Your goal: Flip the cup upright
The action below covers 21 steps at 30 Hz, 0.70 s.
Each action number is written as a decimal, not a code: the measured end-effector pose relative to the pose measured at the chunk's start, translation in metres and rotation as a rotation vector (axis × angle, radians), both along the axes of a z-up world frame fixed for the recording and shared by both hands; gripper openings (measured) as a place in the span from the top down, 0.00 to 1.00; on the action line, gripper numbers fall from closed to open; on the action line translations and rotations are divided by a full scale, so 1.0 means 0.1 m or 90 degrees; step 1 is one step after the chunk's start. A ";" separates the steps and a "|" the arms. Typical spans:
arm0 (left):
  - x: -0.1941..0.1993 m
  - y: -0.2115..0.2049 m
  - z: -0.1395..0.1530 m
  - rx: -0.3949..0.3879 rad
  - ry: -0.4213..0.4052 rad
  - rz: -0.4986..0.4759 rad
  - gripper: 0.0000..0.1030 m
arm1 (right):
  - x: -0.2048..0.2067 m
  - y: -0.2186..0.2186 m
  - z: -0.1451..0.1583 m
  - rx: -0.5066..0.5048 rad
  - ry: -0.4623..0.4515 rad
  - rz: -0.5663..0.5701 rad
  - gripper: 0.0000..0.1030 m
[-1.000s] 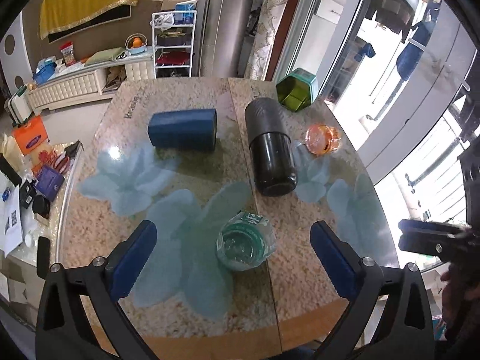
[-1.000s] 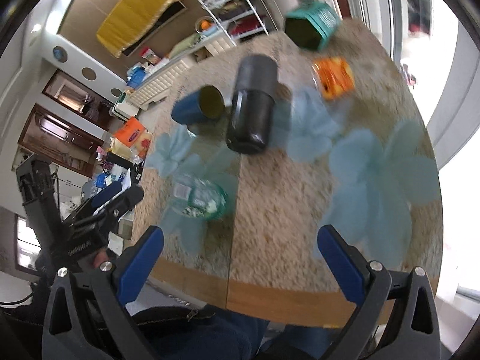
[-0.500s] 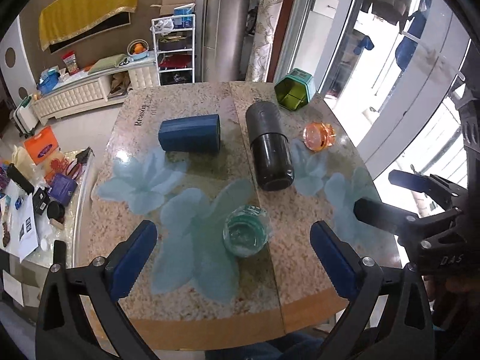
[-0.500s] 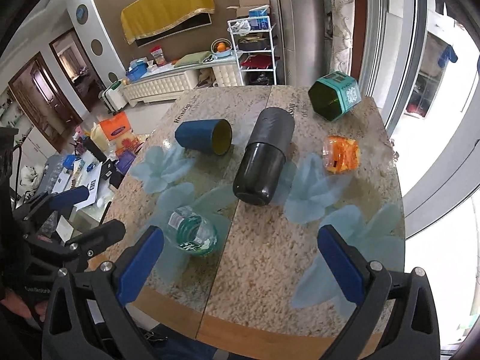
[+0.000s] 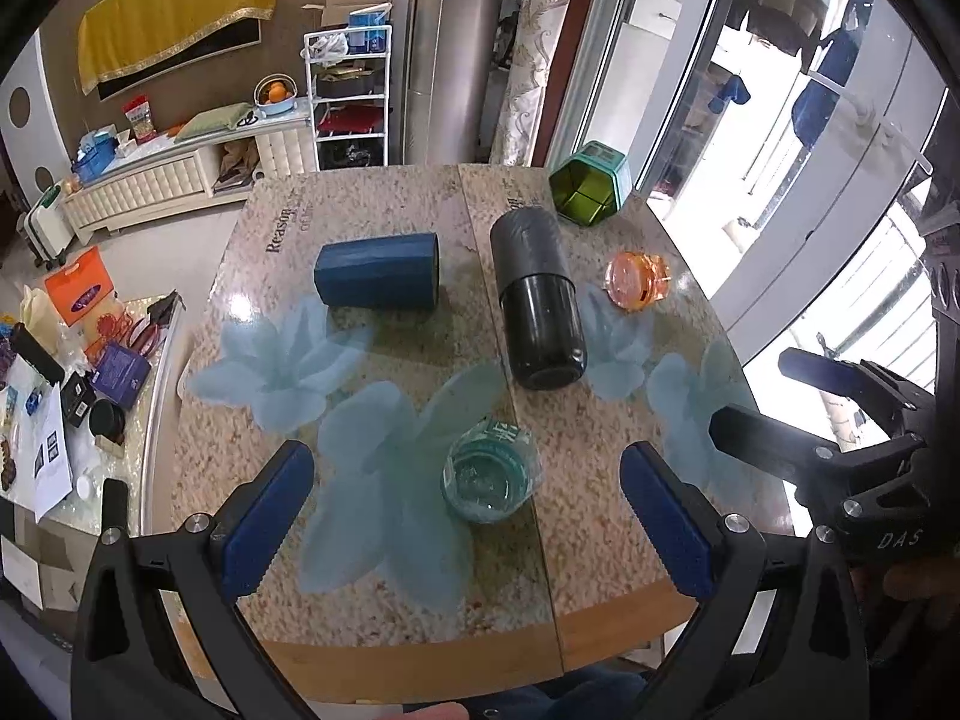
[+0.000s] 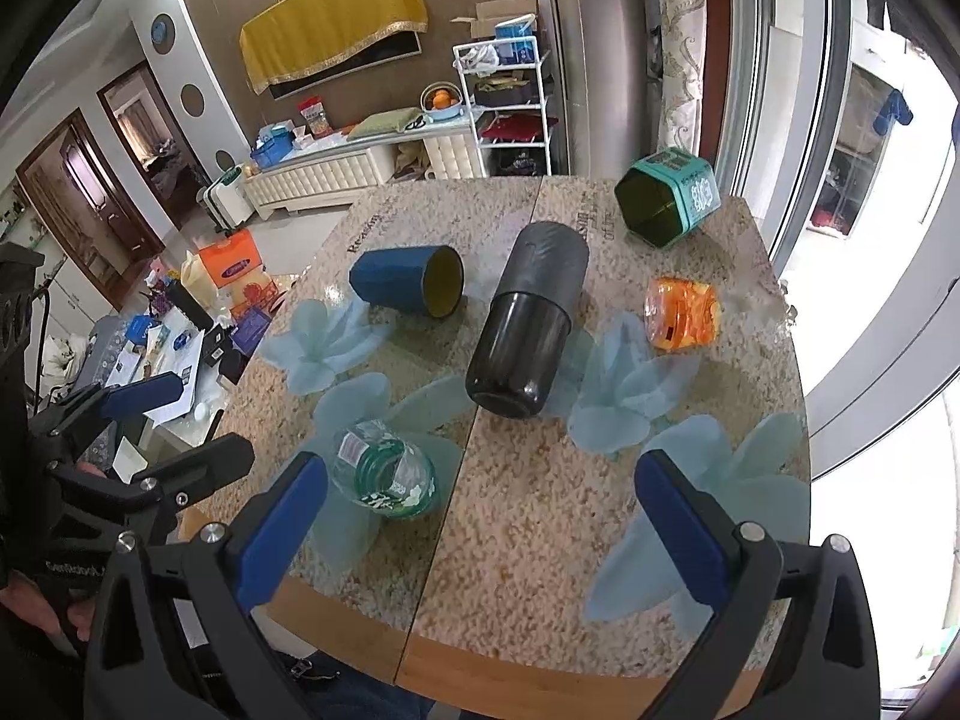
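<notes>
- Our left gripper [image 5: 462, 519] and right gripper [image 6: 480, 531] both hang over the near edge of the table [image 6: 540, 546] with jaws spread wide and nothing between them; neither touches anything.
- Nothing of the task looks done from here; every vessel lies on its side, so the approach, the grasp and the tipping upright are all left, in our judgement.
- Nearest to us lies a clear green-tinted bottle-like cup [image 5: 491, 471], toppled, just beyond the left gripper's fingertips [image 5: 267, 516]; whether it is a cup or a jar we cannot quite tell through the distortion.
- Further in, the large black tumbler [image 6: 528, 336] lies lengthwise along the table's centre seam; the blue cup [image 6: 408, 279] lies on its side to the left of it, mouth facing right; a small orange jar [image 6: 682, 313] lies to the right.
- At the far right corner a teal hexagonal cup [image 6: 666, 198] is tipped with its mouth toward us.
- The table is speckled stone with pale blue flower prints and a wooden front edge.
- Beyond: a cluttered side table [image 5: 72, 384] to the left, a white cabinet [image 6: 360, 171], a shelf rack [image 6: 510, 102], a yellow-draped frame [image 6: 333, 21], and bright glass doors to the right.
</notes>
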<state>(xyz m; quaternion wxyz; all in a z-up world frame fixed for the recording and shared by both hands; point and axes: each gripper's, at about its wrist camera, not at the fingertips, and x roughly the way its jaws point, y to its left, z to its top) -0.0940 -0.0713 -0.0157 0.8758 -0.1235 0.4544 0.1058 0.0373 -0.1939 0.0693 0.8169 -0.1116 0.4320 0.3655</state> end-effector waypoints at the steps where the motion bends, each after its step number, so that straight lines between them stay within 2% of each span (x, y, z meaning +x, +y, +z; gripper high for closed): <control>1: 0.00 0.00 0.01 0.002 -0.001 0.000 0.00 | 0.00 0.00 0.02 0.003 -0.004 -0.001 0.00; 14: 0.11 -0.05 0.19 0.028 -0.006 -0.001 0.00 | 0.05 -0.04 0.08 0.030 -0.019 -0.013 0.00; 21: 0.17 -0.08 0.19 0.029 -0.001 0.003 0.00 | 0.08 -0.05 0.10 0.033 -0.028 -0.011 0.00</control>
